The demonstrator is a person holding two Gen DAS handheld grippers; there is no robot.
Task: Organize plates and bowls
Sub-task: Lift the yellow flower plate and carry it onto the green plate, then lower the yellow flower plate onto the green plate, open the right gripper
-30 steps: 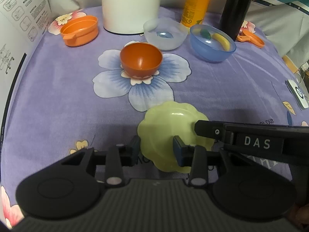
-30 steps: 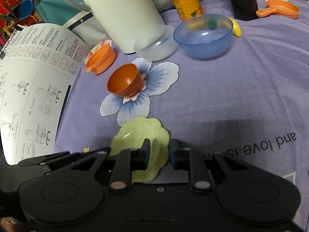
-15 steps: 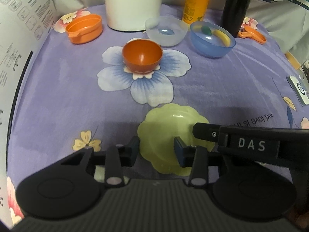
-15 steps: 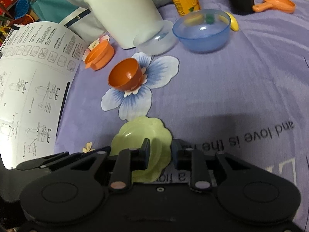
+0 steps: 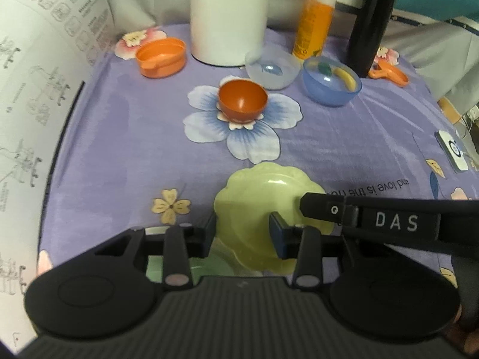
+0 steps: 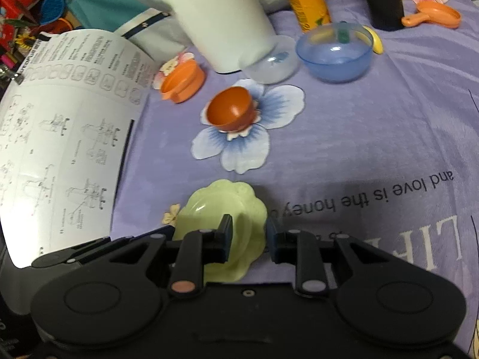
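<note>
A pale green scalloped plate (image 5: 260,197) (image 6: 215,206) hangs just above the purple flowered cloth (image 5: 119,149), casting a shadow on it. My left gripper (image 5: 242,236) is shut on its near edge, one finger at the left rim and the other over the dish. My right gripper (image 6: 248,236) is shut on its right rim, reaching in from the right in the left wrist view. An orange bowl (image 5: 242,98) (image 6: 230,110) stands on the printed flower beyond. Further back are a clear bowl (image 5: 271,67) and a blue bowl (image 5: 329,86) holding small toy pieces.
A white jug (image 5: 227,15), an orange bottle (image 5: 314,21) and a black bottle (image 5: 371,27) line the back. A small orange pot (image 5: 161,56) is back left, an orange pan (image 5: 389,73) back right. A printed paper sheet (image 5: 36,89) curls up along the left.
Both grippers have risen and drawn back with the green plate between them. The bowls and bottles look smaller and farther off, and more cloth shows between the plate and the flower.
</note>
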